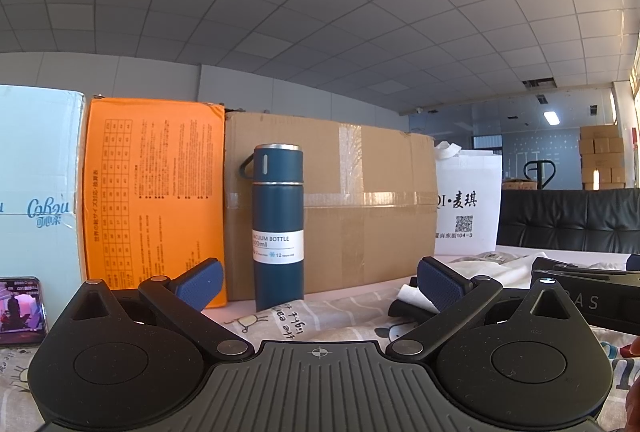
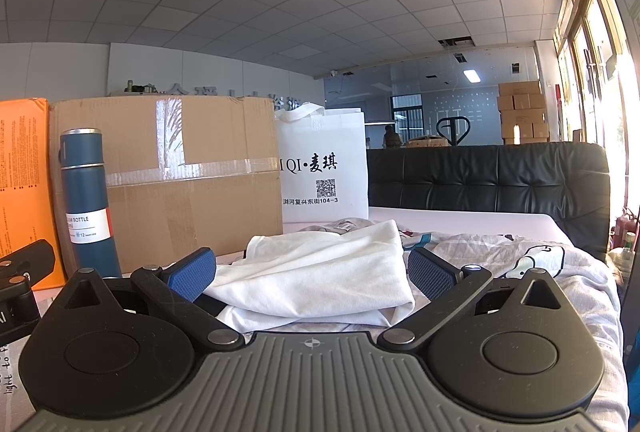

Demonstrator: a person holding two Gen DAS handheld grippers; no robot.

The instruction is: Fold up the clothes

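Observation:
A crumpled white garment (image 2: pixel 316 274) lies on the printed bedsheet (image 2: pixel 532 264) straight ahead of my right gripper (image 2: pixel 310 272), whose blue pads stand wide open on either side of the heap, gripping nothing. In the left wrist view a corner of the same white garment (image 1: pixel 414 296) shows beside the right pad. My left gripper (image 1: pixel 320 282) is open too, low over the sheet (image 1: pixel 340 316), facing a blue vacuum bottle (image 1: pixel 278 228). The other gripper's black body (image 1: pixel 588 296) sits at the right of that view.
Along the back stand a pale tissue box (image 1: pixel 36 188), an orange box (image 1: pixel 154 192), a taped cardboard box (image 1: pixel 360 208) and a white tote bag (image 2: pixel 324 172). A phone (image 1: pixel 20 308) lies at the left. A black leather headboard (image 2: pixel 488 180) borders the far side.

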